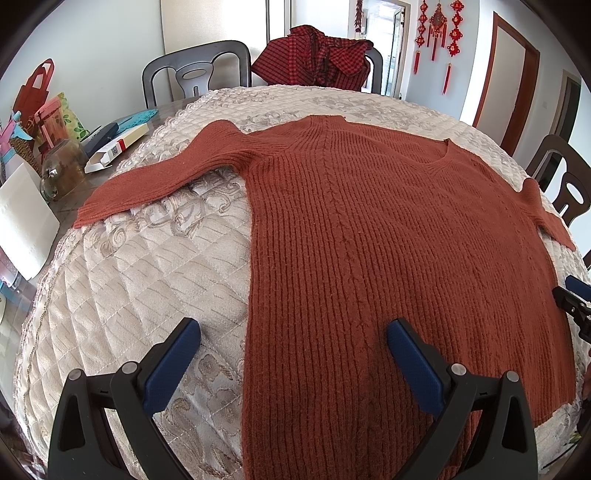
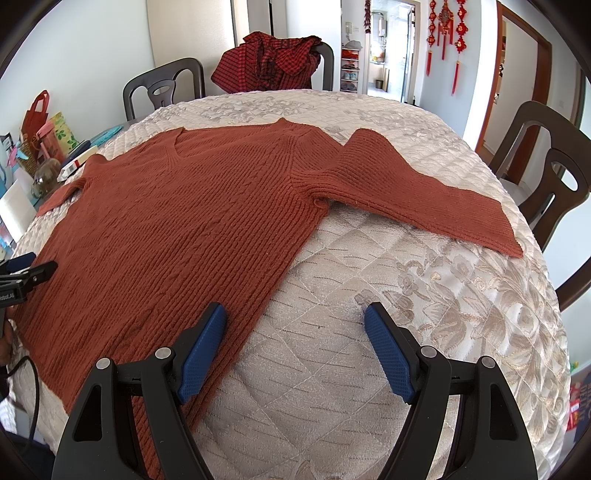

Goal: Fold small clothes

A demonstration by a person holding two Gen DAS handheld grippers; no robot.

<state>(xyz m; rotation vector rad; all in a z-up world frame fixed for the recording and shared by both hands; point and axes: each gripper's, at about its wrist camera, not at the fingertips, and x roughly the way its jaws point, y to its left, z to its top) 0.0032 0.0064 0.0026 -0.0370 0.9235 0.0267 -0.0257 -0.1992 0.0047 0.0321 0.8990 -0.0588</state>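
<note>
A rust-red ribbed knit sweater (image 1: 388,240) lies flat and spread out on the quilted beige table cover (image 1: 140,266), neck away from me, both sleeves stretched sideways. My left gripper (image 1: 293,334) is open above the sweater's lower left edge, one finger over the cover, the other over the knit. In the right wrist view the same sweater (image 2: 177,229) fills the left half, its right sleeve (image 2: 424,195) reaching toward the table edge. My right gripper (image 2: 295,321) is open over the lower right side seam, holding nothing. Each gripper's tip shows at the edge of the other's view.
Dark wooden chairs (image 1: 195,70) ring the table; one holds a red checked garment (image 1: 317,55). Boxes, bags and a glass jar (image 1: 61,170) crowd the left table edge. Another chair (image 2: 546,177) stands at the right. Red knot ornaments (image 1: 437,33) hang on the wall.
</note>
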